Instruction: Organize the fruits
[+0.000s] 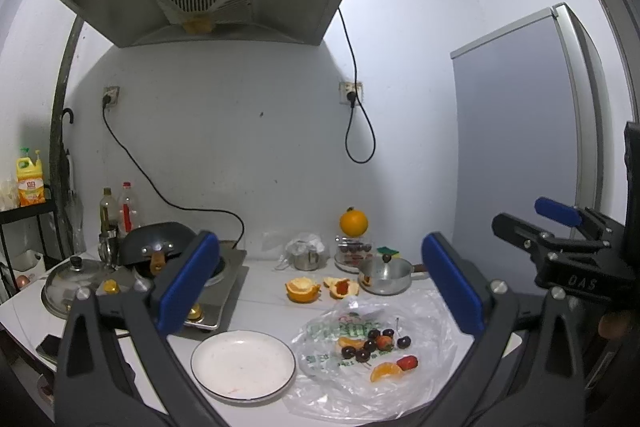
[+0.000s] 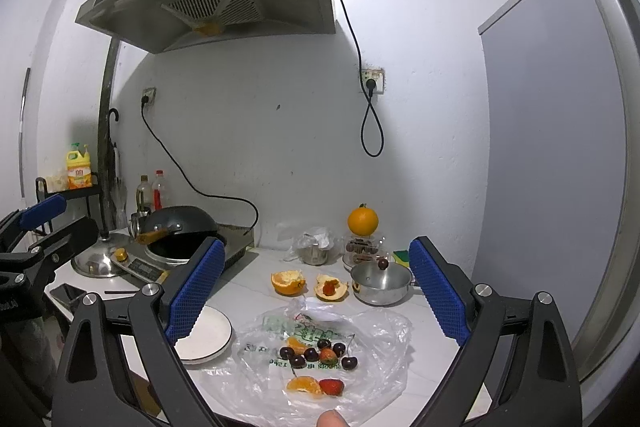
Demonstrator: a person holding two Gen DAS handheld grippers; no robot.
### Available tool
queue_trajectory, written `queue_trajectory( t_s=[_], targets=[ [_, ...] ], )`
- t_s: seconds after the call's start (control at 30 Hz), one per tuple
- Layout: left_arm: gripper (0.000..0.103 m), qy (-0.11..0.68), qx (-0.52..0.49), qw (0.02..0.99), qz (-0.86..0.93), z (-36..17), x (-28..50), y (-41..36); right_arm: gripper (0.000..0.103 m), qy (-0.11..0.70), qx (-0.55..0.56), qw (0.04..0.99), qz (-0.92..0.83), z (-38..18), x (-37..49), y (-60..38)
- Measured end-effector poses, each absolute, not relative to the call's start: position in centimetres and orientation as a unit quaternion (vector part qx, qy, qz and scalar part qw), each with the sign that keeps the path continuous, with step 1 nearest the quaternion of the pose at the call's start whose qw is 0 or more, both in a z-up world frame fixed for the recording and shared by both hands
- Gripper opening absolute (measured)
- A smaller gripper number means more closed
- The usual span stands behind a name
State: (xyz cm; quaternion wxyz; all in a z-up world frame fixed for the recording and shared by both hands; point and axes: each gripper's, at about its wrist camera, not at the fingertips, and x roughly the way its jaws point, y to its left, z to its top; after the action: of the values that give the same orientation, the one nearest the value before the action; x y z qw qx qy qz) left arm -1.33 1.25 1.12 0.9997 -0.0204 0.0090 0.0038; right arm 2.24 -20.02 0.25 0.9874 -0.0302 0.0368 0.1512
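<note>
Both grippers hover above the counter with blue pads spread wide and nothing between them: left gripper; right gripper; below them a clear plastic bag lies flat, carrying dark cherries, two strawberries and orange segments; just left of it sits a white plate; behind, peeled orange halves, a small steel pot and a whole orange.

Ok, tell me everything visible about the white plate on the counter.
The white plate is round and shallow, ceramic-looking, with a thin dark rim line. It lies flat on the white counter, holding no fruit, only faint reddish smears. The stove is behind it, the plastic bag of fruit at its right edge. Neither claw touches it.
</note>
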Motion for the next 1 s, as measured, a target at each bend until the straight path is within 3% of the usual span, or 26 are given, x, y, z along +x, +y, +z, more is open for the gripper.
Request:
queue_trajectory(
  t_s=[1.0],
  targets=[
    [0.102,0.019,-0.024,1.000,0.004,0.9,0.0,1.7,0.095,0.040,-0.036,0.987,0.154,0.3,2.3,-19.7]
  ],
)
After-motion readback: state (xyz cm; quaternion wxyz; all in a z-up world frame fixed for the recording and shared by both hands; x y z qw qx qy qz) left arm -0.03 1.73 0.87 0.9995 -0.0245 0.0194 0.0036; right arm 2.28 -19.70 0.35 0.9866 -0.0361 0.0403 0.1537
